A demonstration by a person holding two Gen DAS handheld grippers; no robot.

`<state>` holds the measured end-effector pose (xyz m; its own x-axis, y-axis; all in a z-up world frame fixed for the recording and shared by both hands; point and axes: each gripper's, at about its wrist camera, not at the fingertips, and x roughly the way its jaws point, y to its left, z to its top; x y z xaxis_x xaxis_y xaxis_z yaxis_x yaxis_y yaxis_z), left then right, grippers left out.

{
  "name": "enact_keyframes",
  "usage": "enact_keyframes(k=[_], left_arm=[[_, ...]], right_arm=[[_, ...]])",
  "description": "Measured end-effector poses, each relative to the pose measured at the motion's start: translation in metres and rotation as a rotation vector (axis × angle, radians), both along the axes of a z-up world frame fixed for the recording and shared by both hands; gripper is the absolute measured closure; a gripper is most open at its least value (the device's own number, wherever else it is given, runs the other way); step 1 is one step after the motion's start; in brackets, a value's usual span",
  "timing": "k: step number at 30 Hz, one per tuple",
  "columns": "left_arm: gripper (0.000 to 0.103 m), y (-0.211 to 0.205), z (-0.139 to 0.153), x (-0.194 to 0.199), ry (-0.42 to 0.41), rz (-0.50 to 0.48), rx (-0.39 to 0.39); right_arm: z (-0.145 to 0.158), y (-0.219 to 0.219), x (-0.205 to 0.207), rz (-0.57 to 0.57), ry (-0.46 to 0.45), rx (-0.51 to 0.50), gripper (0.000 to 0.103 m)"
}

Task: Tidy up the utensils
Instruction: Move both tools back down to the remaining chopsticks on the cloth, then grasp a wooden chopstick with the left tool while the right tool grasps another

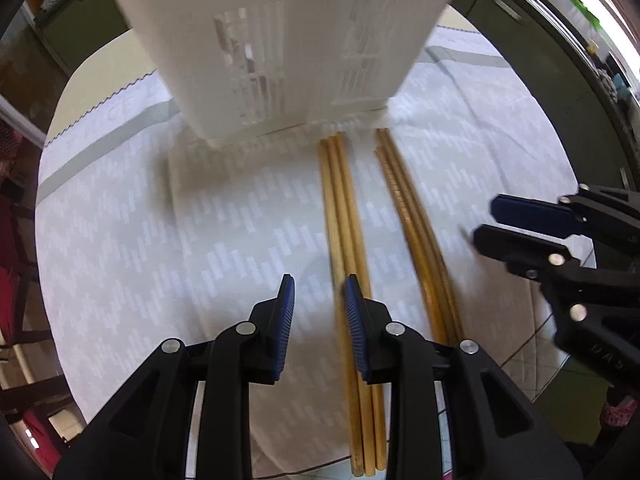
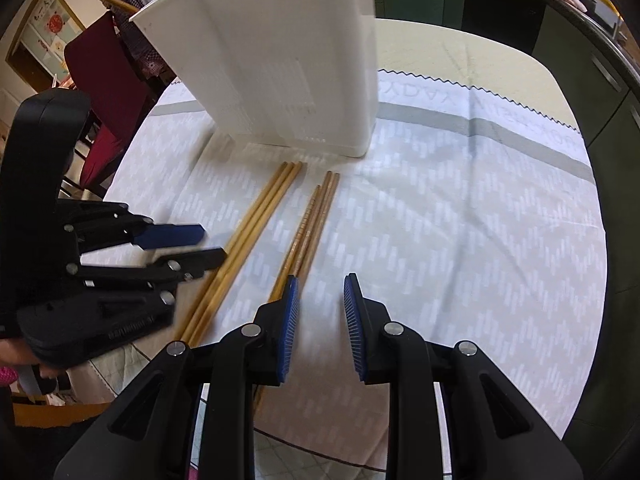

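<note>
Two bundles of wooden chopsticks lie on the patterned cloth in front of a white slotted utensil holder (image 1: pixel 280 44). The pale bundle (image 1: pixel 344 208) runs under my left gripper's right finger. The darker bundle (image 1: pixel 416 224) lies to its right. My left gripper (image 1: pixel 320 292) is open and empty, just above the cloth. My right gripper (image 2: pixel 320 292) is open and empty beside the darker bundle (image 2: pixel 308 228), with the pale bundle (image 2: pixel 248 232) further left. One chopstick (image 2: pixel 108 0) sticks out of the holder (image 2: pixel 288 68).
The round table's cloth (image 1: pixel 160 240) ends near the front edge, with tiled floor (image 1: pixel 532 356) below. A red chair (image 2: pixel 108 92) stands at the far left. Dark cabinets (image 2: pixel 592 92) line the back right. The left gripper also shows in the right wrist view (image 2: pixel 208 246).
</note>
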<state>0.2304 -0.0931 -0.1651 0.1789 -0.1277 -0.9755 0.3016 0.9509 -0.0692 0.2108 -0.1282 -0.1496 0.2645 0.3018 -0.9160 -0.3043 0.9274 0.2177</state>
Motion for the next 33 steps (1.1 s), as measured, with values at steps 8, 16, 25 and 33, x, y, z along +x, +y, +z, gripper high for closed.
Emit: enact_keyframes(k=[8, 16, 25, 33], left_arm=[[0.077, -0.012, -0.002, 0.001, -0.017, -0.016, 0.051], [0.077, -0.007, -0.002, 0.006, -0.015, -0.006, 0.034], [0.077, -0.006, -0.012, 0.001, -0.007, 0.01, 0.089], [0.076, 0.016, -0.008, -0.003, -0.007, 0.024, 0.089]], right_arm=[[0.004, 0.001, -0.002, 0.003, -0.008, -0.006, 0.079], [0.004, -0.004, -0.003, -0.005, -0.004, -0.001, 0.079], [-0.004, 0.002, 0.001, -0.004, 0.006, -0.026, 0.079], [-0.025, 0.024, 0.015, 0.013, 0.052, -0.062, 0.079]])
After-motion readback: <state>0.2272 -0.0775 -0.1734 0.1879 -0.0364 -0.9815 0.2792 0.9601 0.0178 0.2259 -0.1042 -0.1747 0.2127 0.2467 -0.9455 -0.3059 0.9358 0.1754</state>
